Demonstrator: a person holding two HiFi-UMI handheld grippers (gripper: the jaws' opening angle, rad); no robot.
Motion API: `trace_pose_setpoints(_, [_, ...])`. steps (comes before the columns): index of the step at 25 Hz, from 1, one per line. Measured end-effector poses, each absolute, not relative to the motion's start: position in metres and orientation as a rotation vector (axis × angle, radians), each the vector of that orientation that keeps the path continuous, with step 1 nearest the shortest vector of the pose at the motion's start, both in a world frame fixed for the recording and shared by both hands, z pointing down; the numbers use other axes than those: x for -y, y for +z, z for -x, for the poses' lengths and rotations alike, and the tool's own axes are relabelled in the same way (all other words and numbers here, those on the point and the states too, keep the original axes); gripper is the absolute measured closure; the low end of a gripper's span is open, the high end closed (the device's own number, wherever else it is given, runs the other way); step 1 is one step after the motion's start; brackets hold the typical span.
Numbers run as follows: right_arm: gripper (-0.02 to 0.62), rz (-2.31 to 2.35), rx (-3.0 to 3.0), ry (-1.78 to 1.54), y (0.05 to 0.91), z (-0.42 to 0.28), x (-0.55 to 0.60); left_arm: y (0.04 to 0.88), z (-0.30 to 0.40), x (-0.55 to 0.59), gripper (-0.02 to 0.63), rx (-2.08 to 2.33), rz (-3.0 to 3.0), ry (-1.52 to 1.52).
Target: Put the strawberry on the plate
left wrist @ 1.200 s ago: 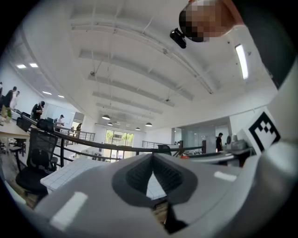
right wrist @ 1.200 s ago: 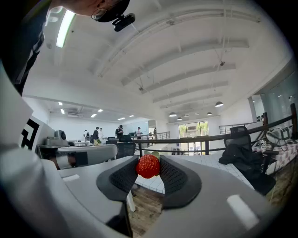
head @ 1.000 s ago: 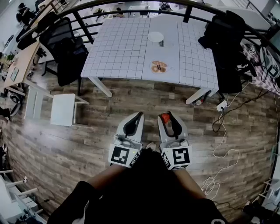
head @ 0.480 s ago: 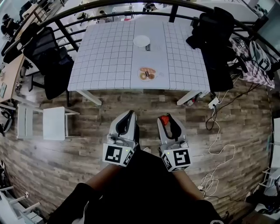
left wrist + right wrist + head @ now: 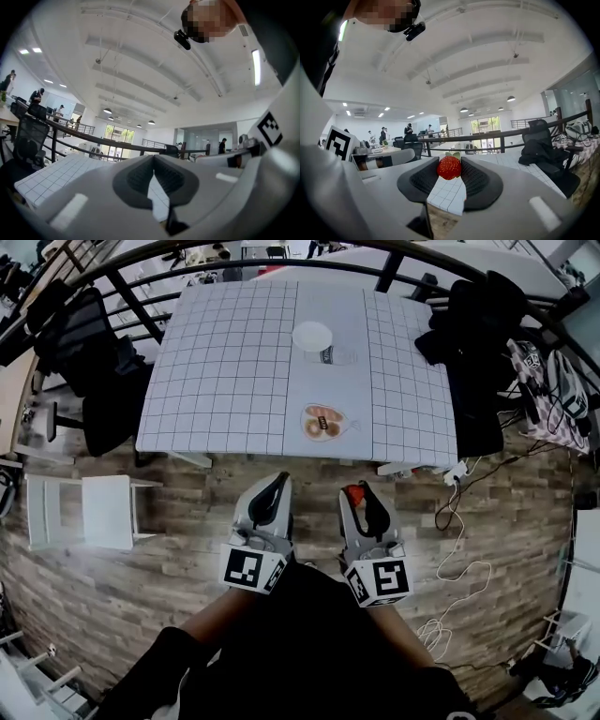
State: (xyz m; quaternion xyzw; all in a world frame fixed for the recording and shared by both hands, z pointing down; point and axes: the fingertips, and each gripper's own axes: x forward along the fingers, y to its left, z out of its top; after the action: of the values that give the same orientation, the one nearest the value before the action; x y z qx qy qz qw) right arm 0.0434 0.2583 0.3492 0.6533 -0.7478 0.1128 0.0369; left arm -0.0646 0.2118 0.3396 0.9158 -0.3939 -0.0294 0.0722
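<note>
A red strawberry (image 5: 353,493) (image 5: 449,167) with green leaves sits pinched between the tips of my right gripper (image 5: 356,490) (image 5: 449,165), which is shut on it. My left gripper (image 5: 278,480) (image 5: 153,158) is beside it, tips touching, nothing in it. Both hang over the wooden floor just short of the white gridded table (image 5: 234,371) (image 5: 446,194). On the table a white round plate (image 5: 312,336) stands towards the far side. A second dish (image 5: 323,421) holding brown round pieces lies nearer the front edge.
A black office chair (image 5: 94,381) stands at the table's left, and another draped with dark clothing (image 5: 478,352) at its right. A white stool (image 5: 108,512) is on the floor to the left. White cables (image 5: 459,573) trail on the right. A black railing (image 5: 141,310) runs behind.
In the head view the table has drawn closer and larger. Both grippers have come forward towards its front edge, side by side. The strawberry has stayed in the right jaws.
</note>
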Motion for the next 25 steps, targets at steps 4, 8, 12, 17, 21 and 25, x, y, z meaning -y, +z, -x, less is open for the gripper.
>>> trace_pose_setpoints(4, [0.453, -1.993, 2.305, 0.356, 0.346, -0.038, -0.214, 0.343, 0.063, -0.171, 0.598, 1.171, -2.735, -0.076])
trace_pose_setpoints(8, [0.453, -1.961, 2.282, 0.363, 0.347, -0.034, -0.18, 0.344, 0.058, -0.139, 0.598, 1.149, -2.731, -0.076])
trace_pose_setpoints(12, [0.453, -1.955, 2.248, 0.344, 0.345, -0.035, -0.153, 0.346, 0.059, -0.105, 0.597, 1.156, -2.734, -0.088])
trace_pose_setpoints(17, [0.453, -1.979, 2.226, 0.342, 0.343, -0.04, -0.119, 0.345, 0.052, -0.078, 0.597, 1.104, -2.751, -0.07])
trace_pose_setpoints(21, [0.453, -2.007, 2.206, 0.334, 0.34, -0.043, -0.094, 0.347, 0.045, -0.066, 0.597, 1.045, -2.773, -0.04])
trace_pose_setpoints(25, [0.453, -2.024, 2.184, 0.342, 0.344, -0.049, -0.076, 0.346, 0.036, -0.047, 0.598, 0.998, -2.791, -0.042])
